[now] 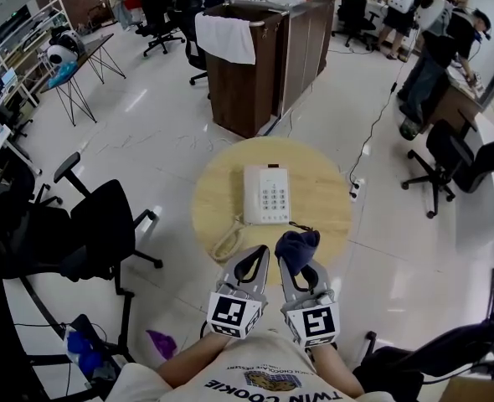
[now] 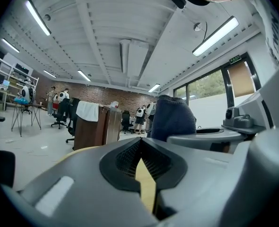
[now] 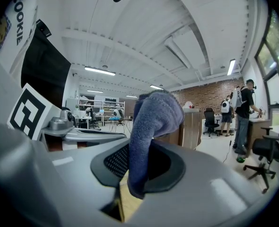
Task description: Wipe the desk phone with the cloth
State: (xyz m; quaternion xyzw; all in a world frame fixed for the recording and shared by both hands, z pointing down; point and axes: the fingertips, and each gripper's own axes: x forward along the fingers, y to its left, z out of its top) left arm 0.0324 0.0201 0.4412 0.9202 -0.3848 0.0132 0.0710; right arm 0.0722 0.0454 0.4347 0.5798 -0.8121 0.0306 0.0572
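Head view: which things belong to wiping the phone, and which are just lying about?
Job: desk phone, cloth, right tongs gripping it, round table.
Lying about: black office chair, white towel on the cabinet, floor power strip.

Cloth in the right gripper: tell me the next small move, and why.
Probably carry the right gripper forward and lower the cloth onto the desk phone. Its jaws are shut on the cloth, which is held near the front edge of the table, short of the phone.
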